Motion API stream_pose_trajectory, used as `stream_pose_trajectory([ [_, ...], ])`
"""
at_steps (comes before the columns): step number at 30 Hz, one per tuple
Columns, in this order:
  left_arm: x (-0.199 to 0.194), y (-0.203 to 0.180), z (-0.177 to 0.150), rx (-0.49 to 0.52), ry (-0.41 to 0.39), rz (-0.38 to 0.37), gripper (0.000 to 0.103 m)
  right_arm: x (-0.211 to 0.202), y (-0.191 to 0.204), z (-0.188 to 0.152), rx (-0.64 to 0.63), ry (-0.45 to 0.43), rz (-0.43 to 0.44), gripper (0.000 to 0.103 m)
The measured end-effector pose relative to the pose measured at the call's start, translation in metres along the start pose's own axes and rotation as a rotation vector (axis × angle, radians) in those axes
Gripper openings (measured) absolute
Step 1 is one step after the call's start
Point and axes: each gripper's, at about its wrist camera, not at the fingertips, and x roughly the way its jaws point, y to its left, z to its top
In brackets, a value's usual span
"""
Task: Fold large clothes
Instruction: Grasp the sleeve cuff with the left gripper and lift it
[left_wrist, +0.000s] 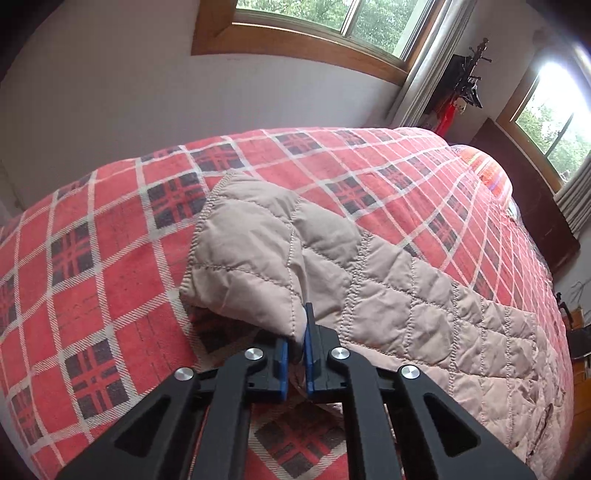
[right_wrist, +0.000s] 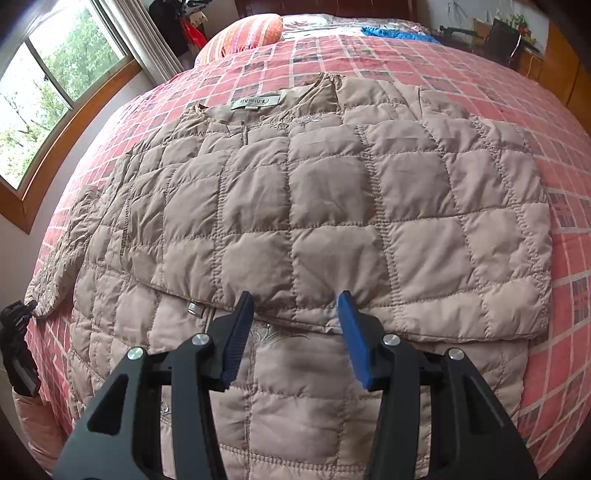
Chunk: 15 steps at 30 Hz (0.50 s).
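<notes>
A beige quilted jacket lies front up on the bed, its collar label at the far end. One sleeve is folded across the chest, its cuff near the right side. My right gripper hovers open over the lower edge of that folded sleeve, holding nothing. The other sleeve stretches toward the bed's left edge. In the left wrist view my left gripper is shut on this sleeve's cuff, which is lifted slightly off the blanket. The left gripper also shows at the right wrist view's left edge.
A red plaid blanket covers the bed. A striped orange pillow and a blue cloth lie near the dark headboard. Wood-framed windows line the wall beside the bed. Wooden furniture stands at the far right.
</notes>
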Motion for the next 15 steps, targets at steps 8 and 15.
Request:
stream_pose_trajectory([
  [8, -0.056, -0.053, -0.013, 0.134, -0.120, -0.102, 0.005, -0.007, -0.005, 0.001, 0.014, -0.012, 0.005, 0.048],
  [15, -0.099, -0.139, -0.052, 0.321, -0.136, -0.273, 0.005, -0.011, -0.008, 0.001, 0.015, -0.018, 0.015, 0.048],
])
